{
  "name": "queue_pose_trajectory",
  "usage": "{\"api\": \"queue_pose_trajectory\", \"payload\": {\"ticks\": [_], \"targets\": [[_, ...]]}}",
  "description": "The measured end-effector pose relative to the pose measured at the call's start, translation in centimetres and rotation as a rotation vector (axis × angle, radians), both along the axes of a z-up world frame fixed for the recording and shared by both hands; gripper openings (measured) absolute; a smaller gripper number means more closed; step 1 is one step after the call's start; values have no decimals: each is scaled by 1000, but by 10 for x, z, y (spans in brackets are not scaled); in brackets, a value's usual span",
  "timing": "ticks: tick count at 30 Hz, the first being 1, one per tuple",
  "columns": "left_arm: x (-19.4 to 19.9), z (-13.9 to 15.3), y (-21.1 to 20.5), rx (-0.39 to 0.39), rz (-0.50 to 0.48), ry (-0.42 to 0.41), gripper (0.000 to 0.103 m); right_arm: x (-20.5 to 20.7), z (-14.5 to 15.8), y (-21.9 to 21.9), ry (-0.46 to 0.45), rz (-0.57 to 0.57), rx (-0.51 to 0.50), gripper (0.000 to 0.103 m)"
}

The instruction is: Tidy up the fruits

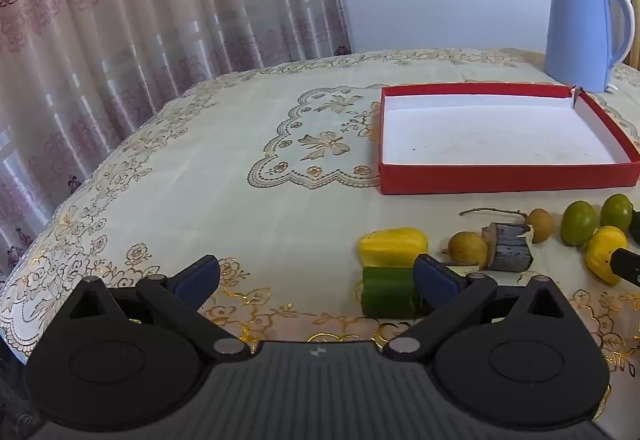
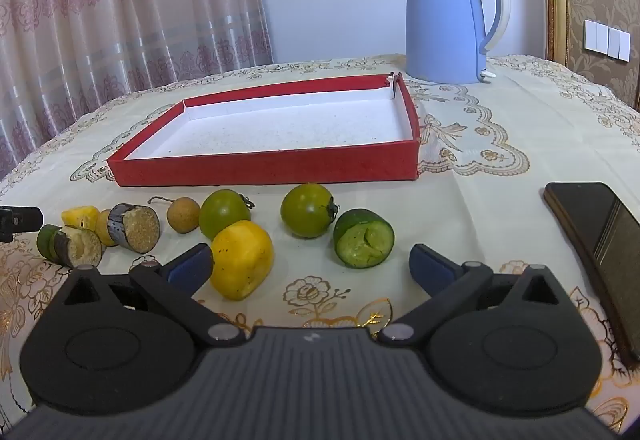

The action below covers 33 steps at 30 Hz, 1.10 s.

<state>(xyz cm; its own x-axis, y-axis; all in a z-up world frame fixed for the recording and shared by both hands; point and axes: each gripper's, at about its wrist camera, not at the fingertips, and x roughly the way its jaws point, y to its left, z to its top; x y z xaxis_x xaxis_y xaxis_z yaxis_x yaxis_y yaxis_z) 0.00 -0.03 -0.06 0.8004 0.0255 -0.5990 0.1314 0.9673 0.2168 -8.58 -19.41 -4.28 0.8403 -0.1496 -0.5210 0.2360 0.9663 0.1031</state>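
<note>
Showing only on the right wrist view: a phone (image 2: 596, 240).

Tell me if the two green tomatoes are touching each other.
Apart. The right wrist view shows bare tablecloth between the left green tomato and the right green tomato.

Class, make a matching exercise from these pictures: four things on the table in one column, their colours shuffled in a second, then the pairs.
Things:
1. kettle
2. tray
3. phone
4. tomato

Colours:
A. green
B. black
C. pale blue
D. red outside, white inside

Pairs: 1-C, 2-D, 3-B, 4-A
</note>
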Motion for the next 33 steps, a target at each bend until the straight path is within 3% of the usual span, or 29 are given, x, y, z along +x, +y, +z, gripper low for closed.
{"api": "queue_pose_trajectory", "payload": {"ticks": [17, 24, 28, 33], "targets": [[-1, -5, -4, -10, -12, 16, 103, -1, 1, 0, -9, -2, 0, 103], [-26, -14, 6, -22, -92, -47, 103, -17, 6, 11, -83, 35, -90, 103], [-28, -16, 4, -36, -128, -46, 103, -8, 7, 15, -57, 37, -127, 103], [-14, -19, 1, -28, -113, -7, 103, 0, 6, 3, -45, 2, -87, 103]]}}
